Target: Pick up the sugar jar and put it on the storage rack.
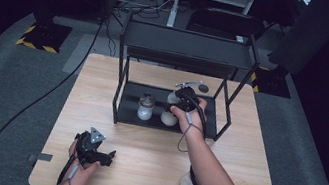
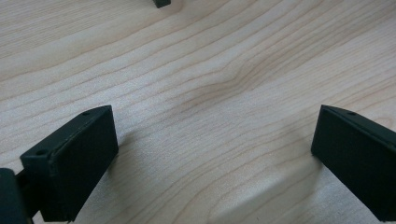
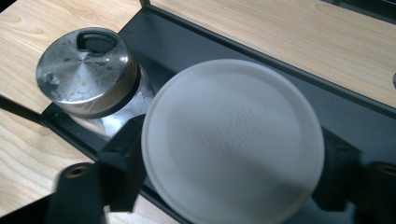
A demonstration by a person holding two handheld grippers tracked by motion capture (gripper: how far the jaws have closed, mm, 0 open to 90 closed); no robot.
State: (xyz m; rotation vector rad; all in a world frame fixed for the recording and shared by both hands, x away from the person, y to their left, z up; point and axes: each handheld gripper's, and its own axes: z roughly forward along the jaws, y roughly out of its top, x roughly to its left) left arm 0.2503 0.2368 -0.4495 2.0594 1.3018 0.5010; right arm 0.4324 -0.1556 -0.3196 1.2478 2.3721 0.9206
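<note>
We see a person at a wooden desk point(image 1: 149, 171), working a hand-held gripper in each hand. The right hand-held gripper point(image 1: 176, 109) reaches into the lower tray of a black shelf rack point(image 1: 125, 109) and straddles a white-lidded seasoning bottle point(image 3: 232, 140) standing there, just beside a jar with a metal lid point(image 3: 88, 77). Its jaws sit at either side of the lid; we cannot tell whether they press on it or stand just clear.

The left hand-held gripper point(image 2: 210, 154) rests wide open over bare wood, holding nothing.

We judge the bottle is being set down or let go; next the jaws must clear the lid and draw back without knocking the jar. The bottle's body is hidden beneath its lid.
</note>
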